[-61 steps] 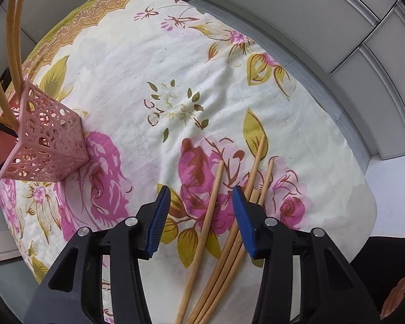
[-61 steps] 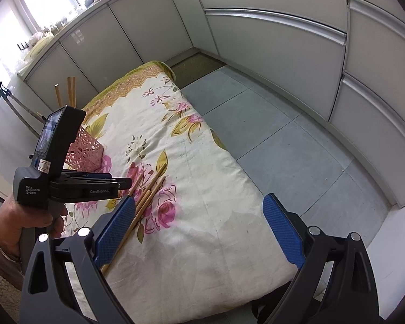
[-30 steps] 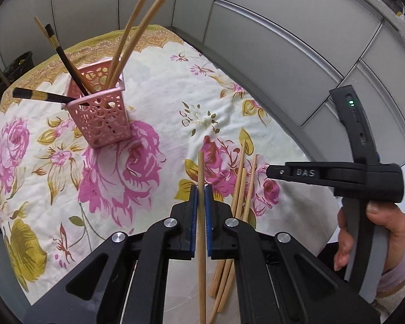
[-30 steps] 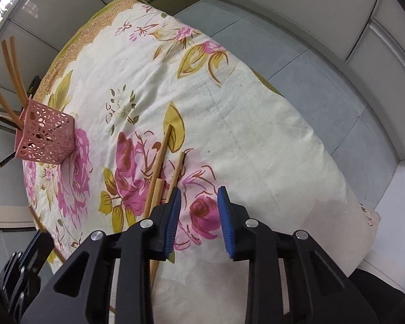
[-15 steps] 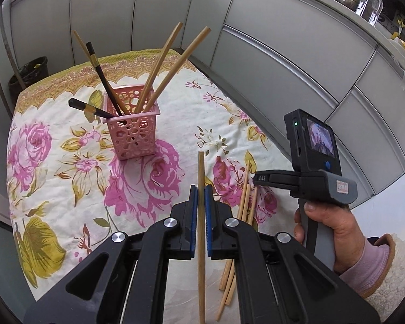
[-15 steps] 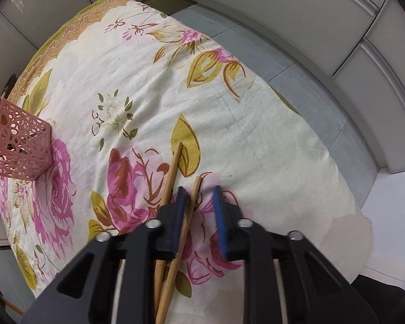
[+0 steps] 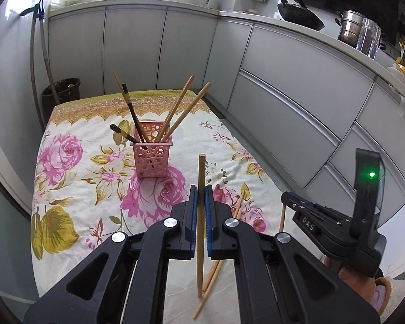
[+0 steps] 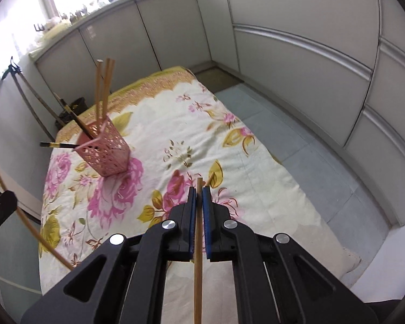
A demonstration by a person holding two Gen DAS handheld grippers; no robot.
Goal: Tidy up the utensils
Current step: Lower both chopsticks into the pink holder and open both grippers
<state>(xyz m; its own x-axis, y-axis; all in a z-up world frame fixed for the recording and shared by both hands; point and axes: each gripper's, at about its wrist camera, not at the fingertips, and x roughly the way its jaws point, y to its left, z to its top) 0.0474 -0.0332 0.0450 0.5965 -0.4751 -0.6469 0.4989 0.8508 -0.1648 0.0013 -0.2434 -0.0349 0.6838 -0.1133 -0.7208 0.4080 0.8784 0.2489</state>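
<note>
A pink lattice basket point(image 7: 152, 159) point(image 8: 105, 151) stands on the flowered tablecloth point(image 7: 75, 183) with several wooden and dark chopsticks leaning in it. My left gripper point(image 7: 199, 189) is shut on a wooden chopstick point(image 7: 200, 256), held in the air and pointing toward the basket. My right gripper point(image 8: 199, 189) is shut on another wooden chopstick point(image 8: 198, 283), lifted above the cloth's near right part. Two or three loose chopsticks point(image 7: 216, 270) lie on the cloth under the left gripper. In the right wrist view, the left gripper's chopstick point(image 8: 27, 224) crosses the far left.
Grey cabinet fronts point(image 7: 283, 113) wrap the back and right. A grey tiled floor point(image 8: 297, 140) runs beside the table's right edge. A dark bin point(image 7: 62, 89) stands behind the far left corner. A hand point(image 7: 356, 278) grips the right gripper's handle at the right.
The right jaws closed on a chopstick lying on the cloth and lifted it. The left gripper rose with its chopstick, and its view tilted up toward the basket.
</note>
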